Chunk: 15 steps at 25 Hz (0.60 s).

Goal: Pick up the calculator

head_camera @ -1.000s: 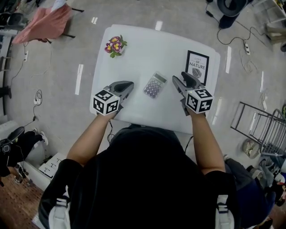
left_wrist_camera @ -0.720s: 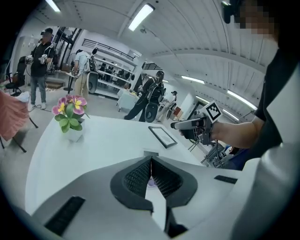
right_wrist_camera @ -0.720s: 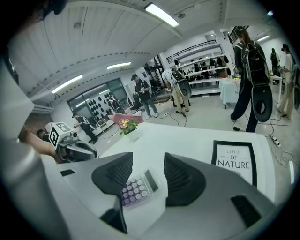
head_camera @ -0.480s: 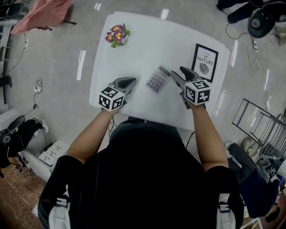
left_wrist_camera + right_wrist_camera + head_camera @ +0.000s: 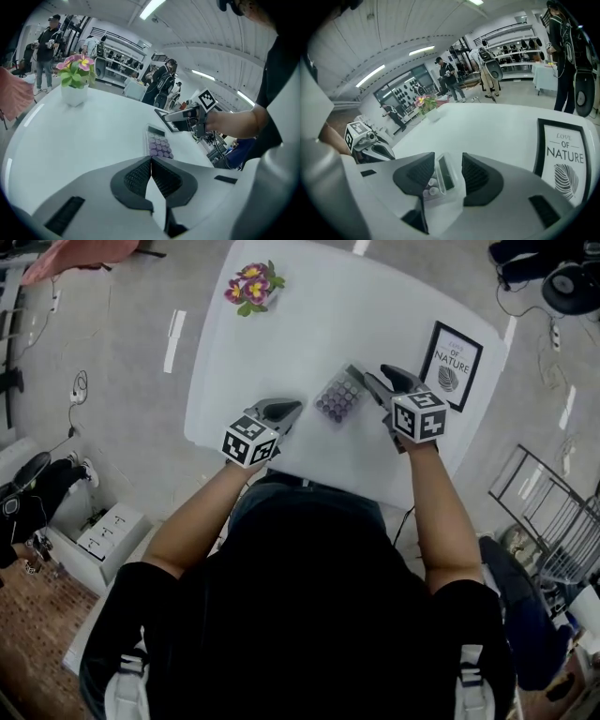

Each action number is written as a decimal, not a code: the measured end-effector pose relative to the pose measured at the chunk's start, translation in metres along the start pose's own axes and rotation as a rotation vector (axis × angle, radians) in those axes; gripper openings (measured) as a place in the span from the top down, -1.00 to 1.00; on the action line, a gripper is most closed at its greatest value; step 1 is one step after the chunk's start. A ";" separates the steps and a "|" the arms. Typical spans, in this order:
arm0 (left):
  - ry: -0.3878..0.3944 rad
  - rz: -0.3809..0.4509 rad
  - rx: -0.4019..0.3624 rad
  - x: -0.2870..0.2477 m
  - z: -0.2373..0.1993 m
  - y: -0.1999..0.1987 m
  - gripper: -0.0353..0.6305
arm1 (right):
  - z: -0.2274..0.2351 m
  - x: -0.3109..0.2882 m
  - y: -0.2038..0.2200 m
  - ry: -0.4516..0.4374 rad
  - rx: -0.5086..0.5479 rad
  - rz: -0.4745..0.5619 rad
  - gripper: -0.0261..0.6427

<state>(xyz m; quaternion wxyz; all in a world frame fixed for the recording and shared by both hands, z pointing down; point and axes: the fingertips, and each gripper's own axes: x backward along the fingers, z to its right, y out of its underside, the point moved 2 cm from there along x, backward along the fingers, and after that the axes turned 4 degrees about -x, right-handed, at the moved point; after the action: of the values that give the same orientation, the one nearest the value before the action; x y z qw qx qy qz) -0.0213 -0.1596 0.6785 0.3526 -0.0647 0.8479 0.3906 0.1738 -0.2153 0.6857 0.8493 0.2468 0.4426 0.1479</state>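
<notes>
1. We see a white, rounded-square tabletop [image 5: 319,324] from above in the head view. It carries every item listed below.

2. The left gripper [image 5: 292,409], grey with a marker cube at its rear, sits over the tabletop's near edge, at 8 o'clock from the calculator and apart from it. In the left gripper view its jaws are clenched together, pad against pad, with nothing between them.

3. The right gripper [image 5: 375,381], of the same build, sits at 3 o'clock from the calculator, with its tips at the calculator's display end. In the right gripper view its jaws have just been closing. The display end stands between the pads, but we see a gap on the right-hand side, so the jaws are released and not yet gripping.

4. A black-framed white print reading "LOVE OF NATURE" [image 5: 453,366] lies at 3 o'clock from the tabletop's centre, just beyond the right gripper.

5. The task item, a clear-cased rectangular calculator with round purple keys and a dark display [image 5: 339,397], lies flat on the tabletop. It is just toward 6 o'clock from the centre, between the two grippers.

6. A small white pot of pink and yellow flowers with green leaves [image 5: 251,287] stands at 10 o'clock from the centre, well apart from both grippers.
</notes>
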 end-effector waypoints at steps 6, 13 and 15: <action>0.001 -0.029 0.052 -0.013 0.002 0.020 0.83 | 0.005 -0.018 0.009 -0.051 -0.010 -0.064 0.34; 0.019 -0.052 0.085 -0.032 0.003 0.034 0.83 | 0.006 -0.032 0.019 -0.107 0.015 -0.137 0.34; 0.031 -0.069 0.092 -0.039 0.009 0.039 0.83 | 0.004 -0.034 0.022 -0.124 0.016 -0.154 0.34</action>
<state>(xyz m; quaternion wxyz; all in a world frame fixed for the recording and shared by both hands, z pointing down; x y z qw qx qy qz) -0.0028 -0.1335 0.7235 0.3553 -0.0838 0.8675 0.3379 0.1573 -0.2142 0.7233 0.8819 0.2275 0.4080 0.0632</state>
